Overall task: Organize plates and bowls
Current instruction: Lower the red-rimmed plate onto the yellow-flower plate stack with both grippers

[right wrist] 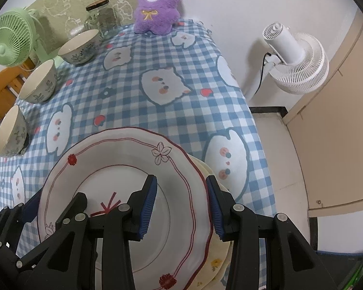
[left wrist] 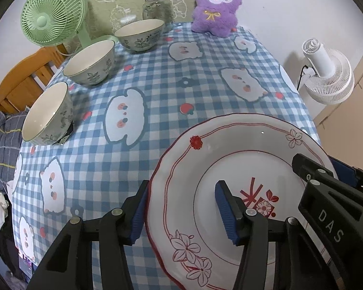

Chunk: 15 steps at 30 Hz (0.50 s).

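Plate [left wrist: 249,169], glazed ceramic, rigid, slippery and breakable, is resting on a cream plate [right wrist: 215,263] near the table's front. Left gripper [left wrist: 181,211] and right gripper [right wrist: 181,206] are straddling opposite rims, jaws open; rims look the best hold.

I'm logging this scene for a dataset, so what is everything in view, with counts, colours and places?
Red-trimmed plate: 1, white, near edge, on top.
Cream plate: at least 1, pale yellow, under it.
Bowls: 3, white with dark leaf print, left side row.
Glass jar: 1, clear, dark lid, far edge.
Plush toy: 1, purple, far edge.
Green fan: 1, far left.
White fan: 1, right, off table.
Tablecloth: 1, blue check.
Left gripper: jaws open astride plate rim.
Right gripper: jaws open astride plate rim.
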Each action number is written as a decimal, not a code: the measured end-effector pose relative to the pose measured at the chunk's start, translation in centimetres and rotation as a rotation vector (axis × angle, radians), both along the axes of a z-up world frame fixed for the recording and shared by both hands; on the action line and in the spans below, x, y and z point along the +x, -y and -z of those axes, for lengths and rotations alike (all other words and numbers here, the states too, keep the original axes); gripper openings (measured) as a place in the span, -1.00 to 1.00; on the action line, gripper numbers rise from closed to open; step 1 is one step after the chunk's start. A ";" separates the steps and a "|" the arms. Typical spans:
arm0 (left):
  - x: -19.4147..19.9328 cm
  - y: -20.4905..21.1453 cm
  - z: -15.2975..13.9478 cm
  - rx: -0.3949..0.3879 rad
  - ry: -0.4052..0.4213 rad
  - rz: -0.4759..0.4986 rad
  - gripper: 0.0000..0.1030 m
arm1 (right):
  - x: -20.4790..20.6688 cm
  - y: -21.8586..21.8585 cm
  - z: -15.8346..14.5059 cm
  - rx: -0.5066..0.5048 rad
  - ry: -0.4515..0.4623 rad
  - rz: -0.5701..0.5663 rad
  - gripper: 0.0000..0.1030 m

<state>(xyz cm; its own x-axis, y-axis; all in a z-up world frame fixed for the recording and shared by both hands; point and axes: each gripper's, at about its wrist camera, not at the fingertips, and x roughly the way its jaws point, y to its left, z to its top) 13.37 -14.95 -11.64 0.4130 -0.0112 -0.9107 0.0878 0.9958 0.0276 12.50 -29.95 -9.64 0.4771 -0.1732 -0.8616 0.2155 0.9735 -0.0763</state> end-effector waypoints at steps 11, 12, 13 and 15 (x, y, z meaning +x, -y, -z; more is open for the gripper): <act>-0.5 0.4 0.8 0.019 -0.013 0.038 -0.09 | -1.1 0.7 1.2 0.019 -0.018 0.039 -0.13; -0.5 0.4 0.9 0.021 -0.012 0.041 -0.10 | -1.2 0.7 1.4 0.021 -0.020 0.042 -0.13; -0.5 0.4 0.9 0.024 -0.011 0.044 -0.10 | -1.2 0.7 1.5 0.024 -0.021 0.046 -0.13; -0.7 0.5 0.9 0.034 -0.007 0.056 -0.10 | -1.4 0.8 1.7 0.028 -0.024 0.054 -0.13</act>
